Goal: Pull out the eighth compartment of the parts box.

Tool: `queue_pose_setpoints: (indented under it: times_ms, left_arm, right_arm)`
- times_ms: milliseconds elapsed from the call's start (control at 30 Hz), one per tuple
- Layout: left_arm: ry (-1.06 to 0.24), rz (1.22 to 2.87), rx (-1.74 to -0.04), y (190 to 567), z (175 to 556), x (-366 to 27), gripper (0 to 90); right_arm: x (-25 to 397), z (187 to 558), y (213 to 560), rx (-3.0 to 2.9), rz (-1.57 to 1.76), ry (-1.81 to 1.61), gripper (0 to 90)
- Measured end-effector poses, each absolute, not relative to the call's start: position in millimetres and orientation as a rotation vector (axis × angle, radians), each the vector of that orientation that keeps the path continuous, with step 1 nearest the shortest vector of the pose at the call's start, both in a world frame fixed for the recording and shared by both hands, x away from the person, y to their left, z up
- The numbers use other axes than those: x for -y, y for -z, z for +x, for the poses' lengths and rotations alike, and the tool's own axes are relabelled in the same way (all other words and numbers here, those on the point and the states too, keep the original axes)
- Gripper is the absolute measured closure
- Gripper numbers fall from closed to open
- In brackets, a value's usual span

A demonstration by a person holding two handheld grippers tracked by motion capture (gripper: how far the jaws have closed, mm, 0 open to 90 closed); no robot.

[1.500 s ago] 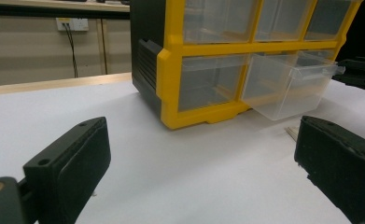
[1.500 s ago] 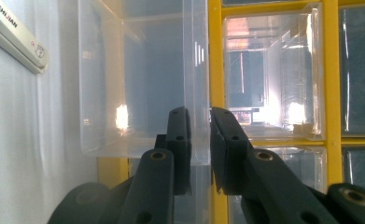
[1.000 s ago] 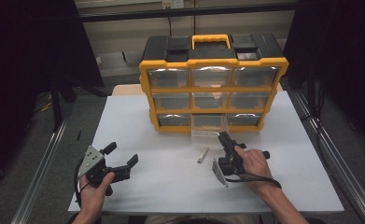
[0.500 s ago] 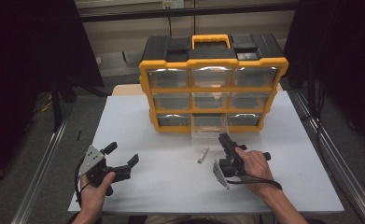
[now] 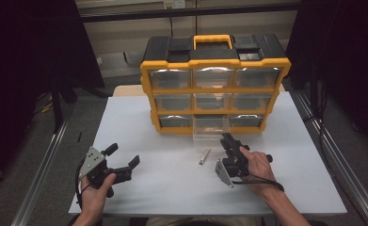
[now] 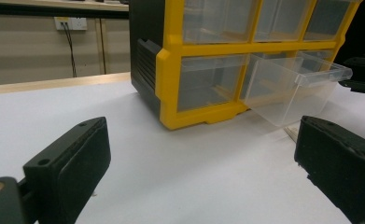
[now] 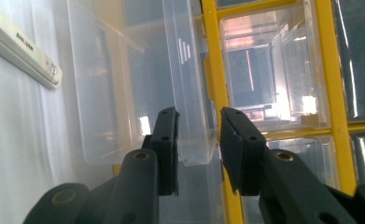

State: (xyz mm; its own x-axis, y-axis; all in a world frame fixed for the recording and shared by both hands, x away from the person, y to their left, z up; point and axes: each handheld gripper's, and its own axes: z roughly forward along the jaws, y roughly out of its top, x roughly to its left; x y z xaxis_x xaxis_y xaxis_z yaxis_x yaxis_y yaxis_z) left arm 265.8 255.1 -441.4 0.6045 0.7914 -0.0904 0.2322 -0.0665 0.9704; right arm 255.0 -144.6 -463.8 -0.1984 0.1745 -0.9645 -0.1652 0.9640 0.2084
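Note:
A yellow and black organizer (image 5: 213, 70) with clear drawers stands at the back of the white table (image 5: 172, 188). Its bottom middle drawer (image 5: 211, 128) is pulled partway out. My right gripper (image 5: 228, 141), turned on its side, reaches to the drawer's front. In the right gripper view its gripper (image 7: 198, 140) has the jaws close on either side of the clear drawer lip (image 7: 194, 116). My left gripper (image 5: 123, 154) rests at the front left, open and holding nothing. In the left gripper view the gripper (image 6: 203, 168) faces the organizer (image 6: 171, 84) and the drawer (image 6: 287, 88).
A small pale stick-shaped piece (image 5: 204, 156) lies on the table just left of my right gripper, and it appears near the drawer as a labelled strip (image 7: 21, 51). Metal rails run along both table sides. Bare table lies between the two hands.

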Motion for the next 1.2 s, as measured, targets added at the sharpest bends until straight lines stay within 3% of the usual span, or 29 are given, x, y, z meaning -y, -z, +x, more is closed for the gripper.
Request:
queue_pose_setpoints:
  times_ms: [400, 867, 1200]
  left_arm:
    - [-0.564, 1.616, -0.871, 442, 266, -255, 3.6]
    - [-0.561, 1.601, -0.888, 442, 266, -253, 3.6]
    - [-0.565, 1.626, -0.876, 443, 267, -254, 3.6]
  right_arm:
    - [150, 258, 457, -1.776, 0.184, -0.535, 48.7]
    - [160, 269, 450, -1.848, 0.522, -0.841, 12.1]
    - [164, 275, 450, -1.892, 0.669, -0.951, 7.0]
